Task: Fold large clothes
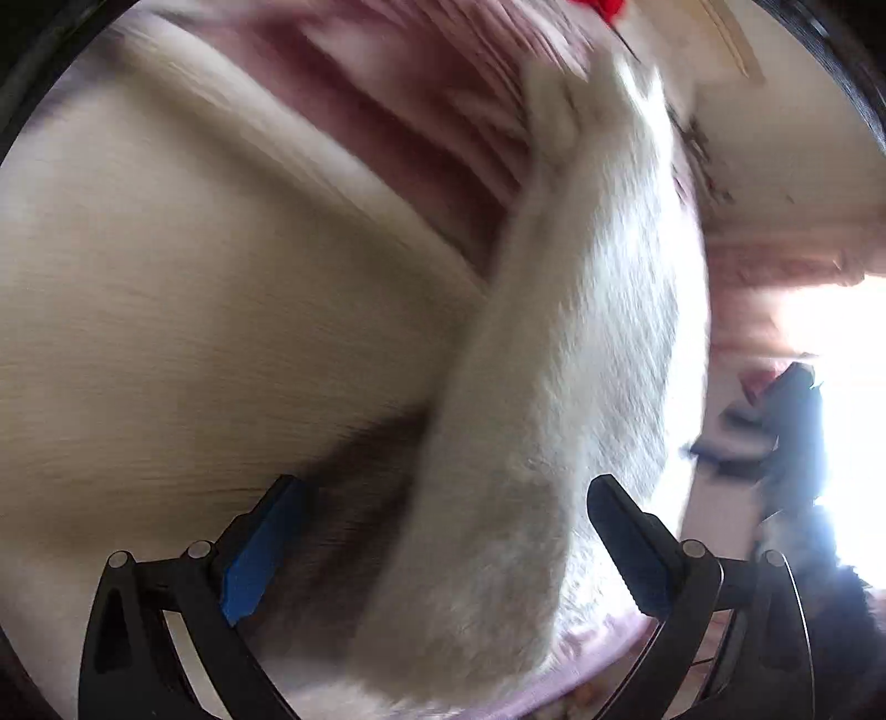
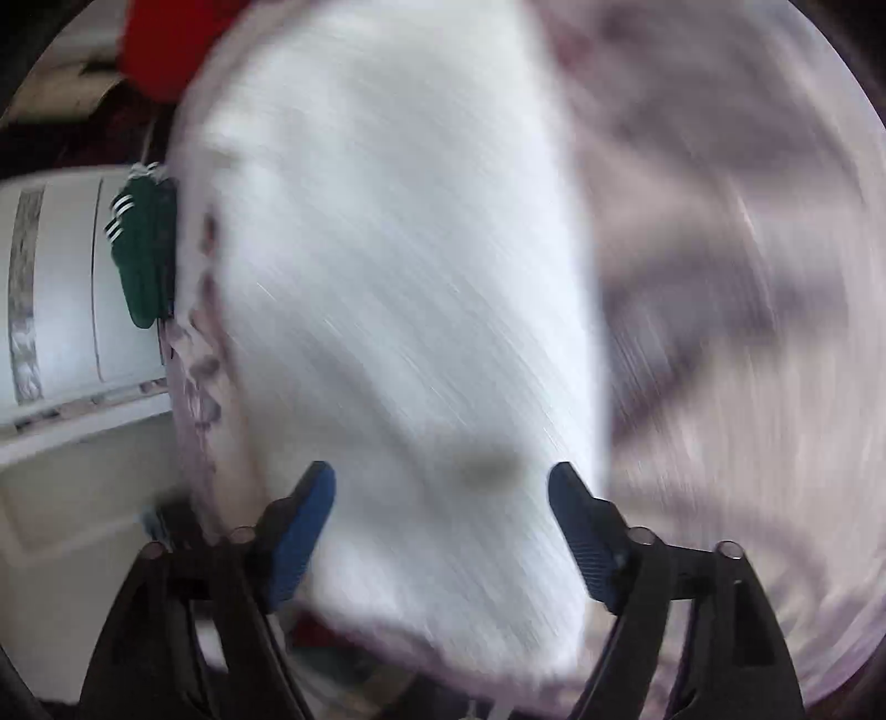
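Both views blurred. White fleece garment [image 1: 554, 387] lies on pink bed cover [image 1: 421, 127], running toward bed's far edge. Left tool [image 1: 443, 531] released, right tool [image 2: 443, 498] released, nothing gripped. I'd slow down, regrip hem w/ both, fold square.

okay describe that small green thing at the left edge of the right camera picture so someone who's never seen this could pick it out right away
Start from the big white fluffy garment that fills the middle of the right wrist view and follow its left edge upward. Hard against that edge, below a red object and in front of a pale panelled surface, is the green item. It is the only dark green thing there, with short white stripes near its top.
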